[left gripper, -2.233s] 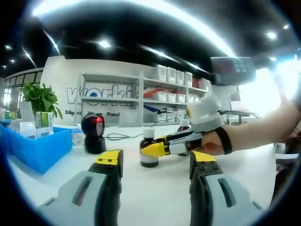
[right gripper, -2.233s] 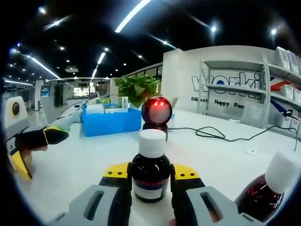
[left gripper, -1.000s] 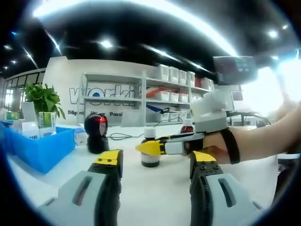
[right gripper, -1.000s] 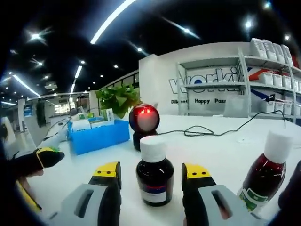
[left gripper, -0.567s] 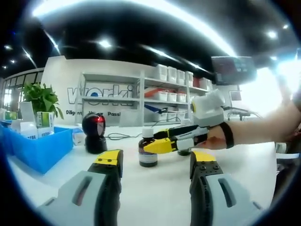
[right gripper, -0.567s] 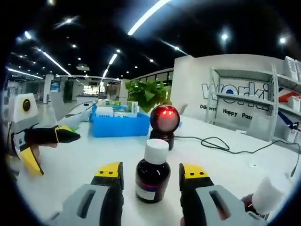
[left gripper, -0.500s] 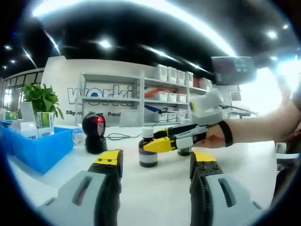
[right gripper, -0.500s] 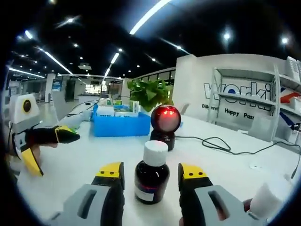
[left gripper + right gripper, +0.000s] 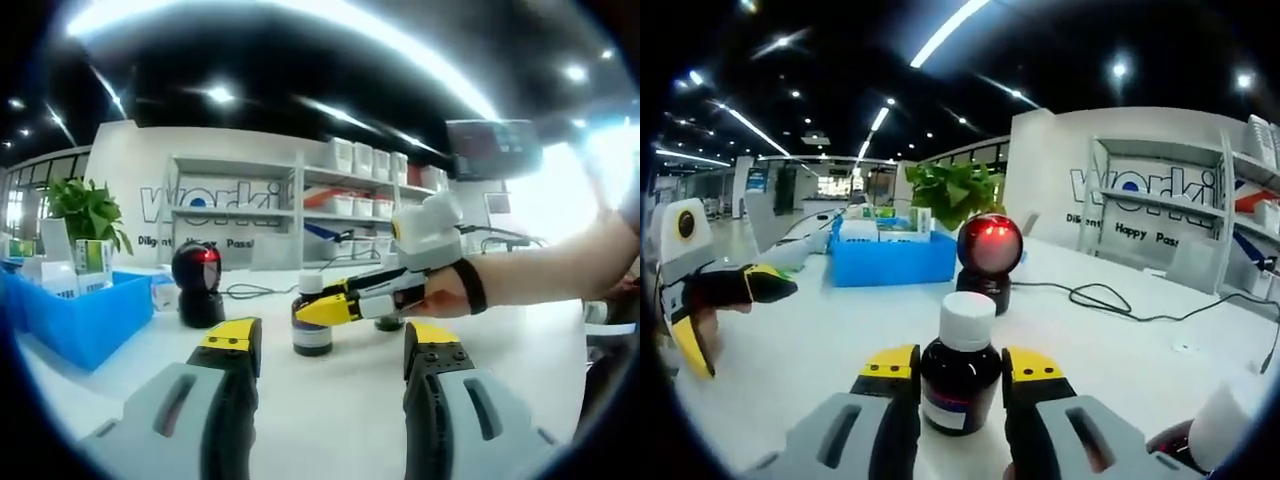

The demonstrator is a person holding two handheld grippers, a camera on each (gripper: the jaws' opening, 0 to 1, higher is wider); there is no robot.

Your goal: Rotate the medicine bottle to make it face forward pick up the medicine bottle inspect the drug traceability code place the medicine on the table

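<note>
right gripper [image 9: 958, 365] pinches the medicine bottle [image 9: 960, 380] upright on the white counter [image 9: 820, 340], red-lit scanner [image 9: 988, 255] at 12 o'clock beyond it; left gripper [image 9: 330, 345] spread wide, holding nothing, blue bin [image 9: 85, 315] at its 9 o'clock

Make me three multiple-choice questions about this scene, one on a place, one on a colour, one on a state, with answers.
1. Where is the dark bottle?
A. between the right gripper jaws
B. in the blue bin
C. on a shelf

2. What colour is its cap?
A. red
B. white
C. blue

3. How does the left gripper stand?
A. shut on a box
B. shut on the bottle
C. open

Answers:
1 A, the yellow-tipped jaws flank it.
2 B, the cap is white.
3 C, its jaws are apart and hold nothing.
</note>
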